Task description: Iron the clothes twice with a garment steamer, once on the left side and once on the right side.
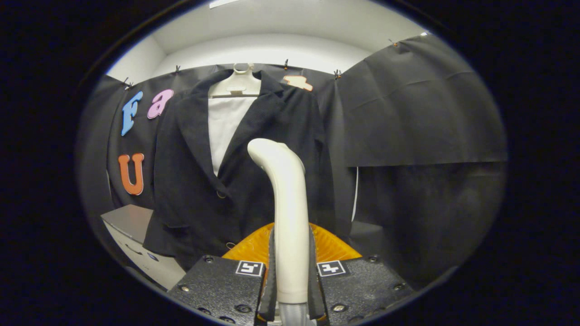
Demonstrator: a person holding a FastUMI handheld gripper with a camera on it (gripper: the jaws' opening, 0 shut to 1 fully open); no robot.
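Steamer [286, 203]: I have its pale handle clamped upright between the gripper [290, 280] fingers, both pressing on its sides, with its orange head just beyond them. I see the jacket [199, 190] ahead of the steamer, hung on a hanger [236, 83] against the booth wall, over a white shirt [226, 127]. A grey cabinet [131, 226] stands beside the jacket's lower hem.

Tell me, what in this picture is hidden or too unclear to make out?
- Steamer handle, gripper view: the claw is shut on it; its head bends away toward the jacket, so the steam face is hidden.
- Jacket's lower front: covered by the handle and an orange part behind the fingers.
- Steam: none can be made out.
- Hose below the handle: cut off by the edge.
- Grey cabinet beside the jacket: partly cut off, details too small.
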